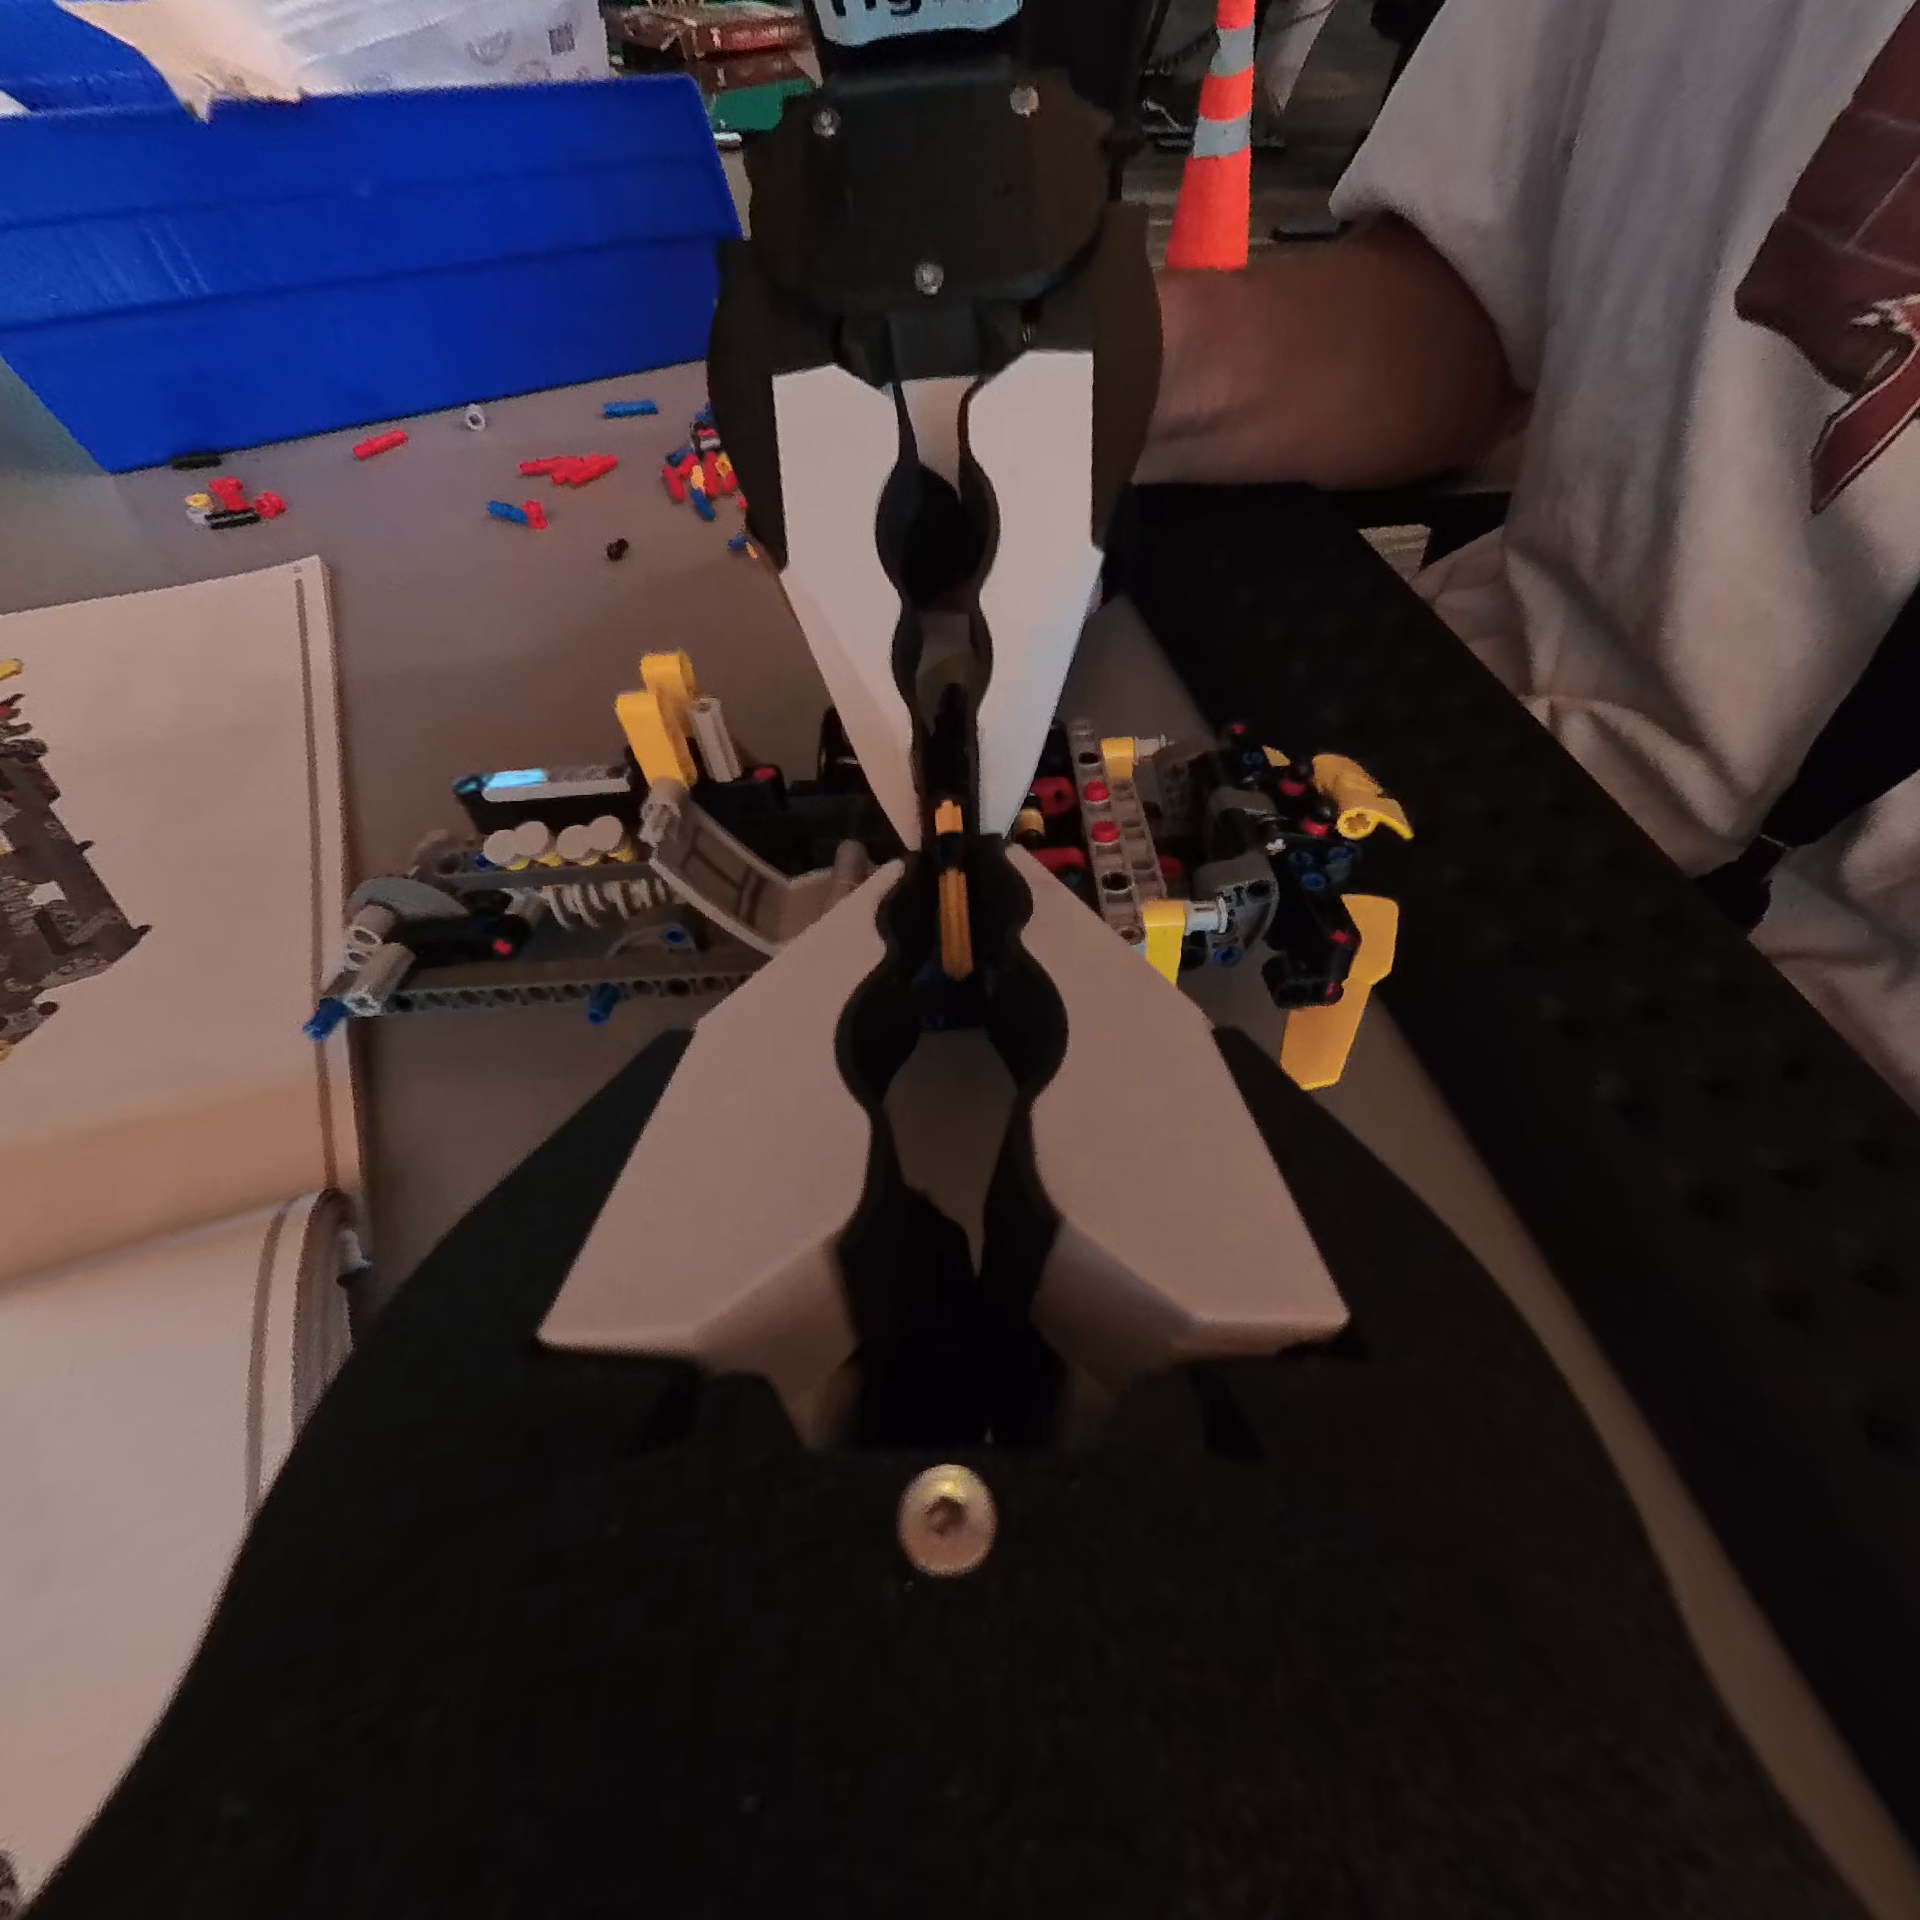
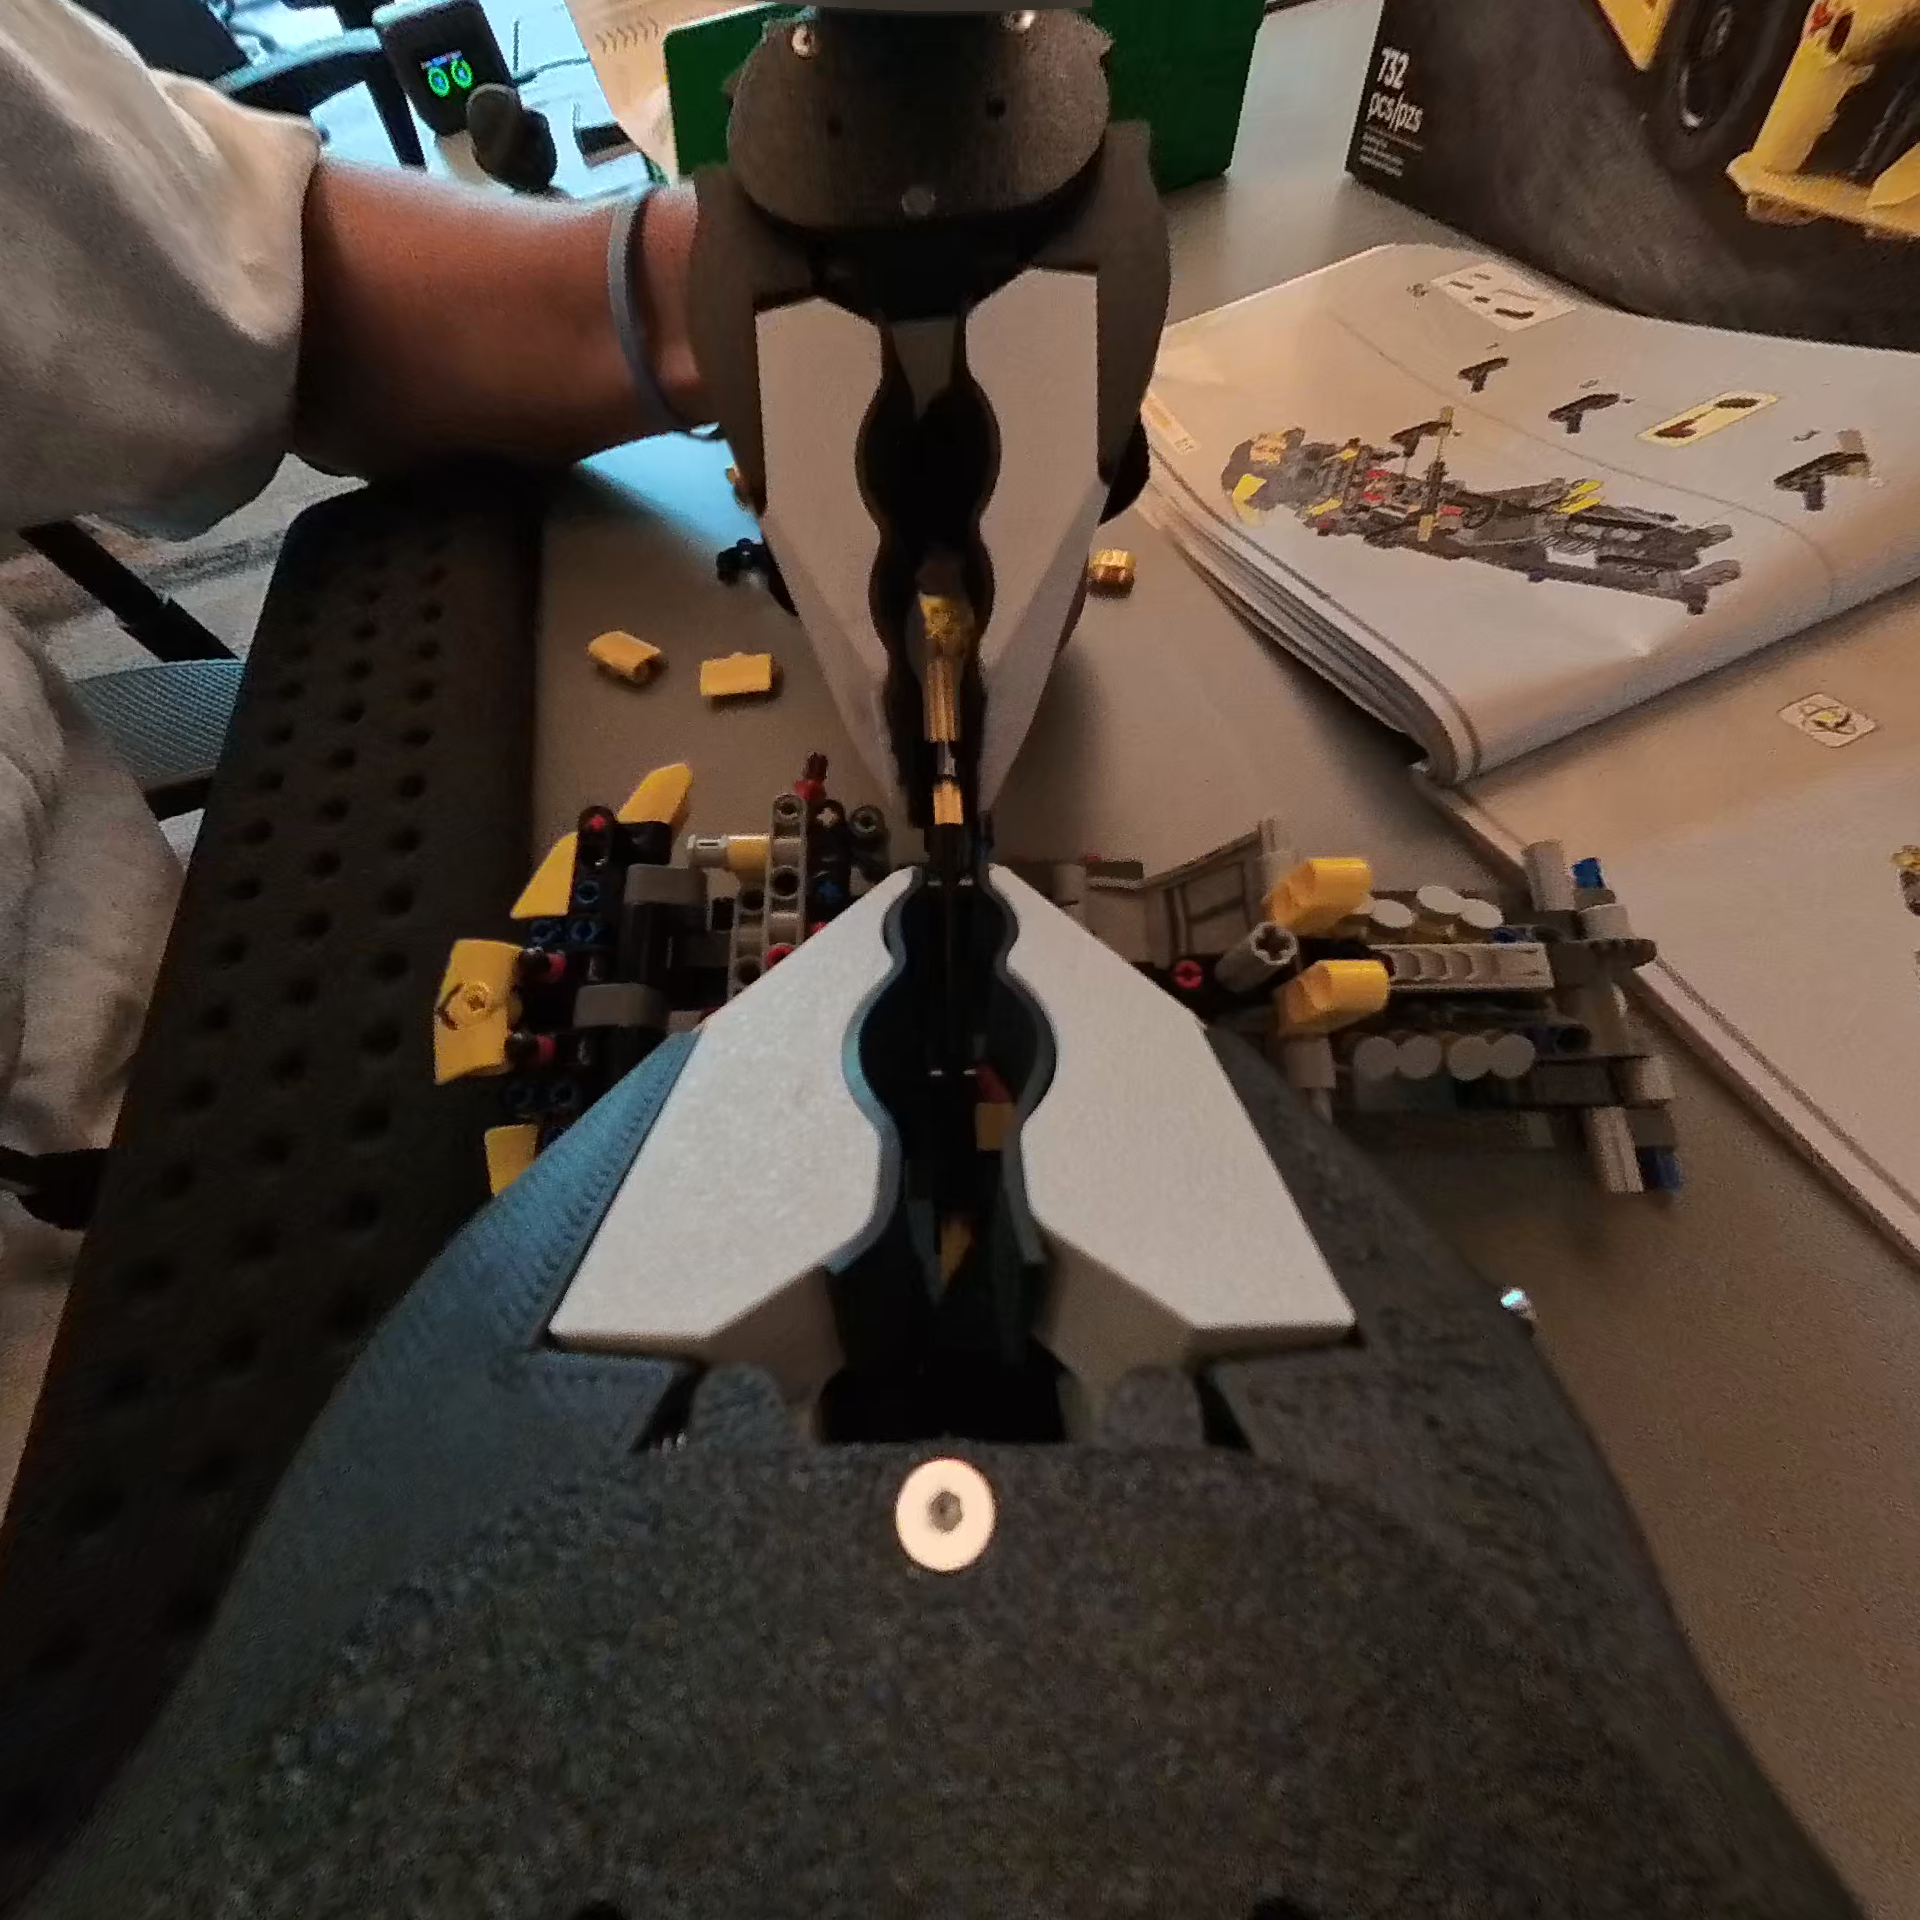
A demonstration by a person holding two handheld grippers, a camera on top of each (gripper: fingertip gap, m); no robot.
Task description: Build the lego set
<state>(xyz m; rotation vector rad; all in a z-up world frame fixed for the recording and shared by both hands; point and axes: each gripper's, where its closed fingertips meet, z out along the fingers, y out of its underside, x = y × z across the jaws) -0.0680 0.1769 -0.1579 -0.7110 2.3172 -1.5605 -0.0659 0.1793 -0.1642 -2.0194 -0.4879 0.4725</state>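
My two grippers meet tip to tip above the half-built lego car (image 1: 582,894). The car's grey, black and yellow frame lies on the table in both views (image 2: 1434,987). My left gripper (image 1: 951,868) is shut on a thin yellow-and-black lego piece (image 1: 953,920). My right gripper (image 2: 943,878) is shut on the other end of that piece (image 2: 940,675). In the left wrist view the right gripper (image 1: 951,810) reaches in from the top. In the right wrist view the left gripper (image 2: 943,805) does the same. The piece runs between both pairs of fingers, mostly hidden by them.
A blue bin (image 1: 364,270) and loose red and blue pins (image 1: 571,468) lie behind the car. An open instruction booklet (image 2: 1507,499), the set's box (image 2: 1662,135) and loose yellow pieces (image 2: 675,665) are nearby. A black perforated mat (image 2: 312,831) edges the table, with a person's arm (image 2: 468,312) above it. My left and right fingertips are right by each other.
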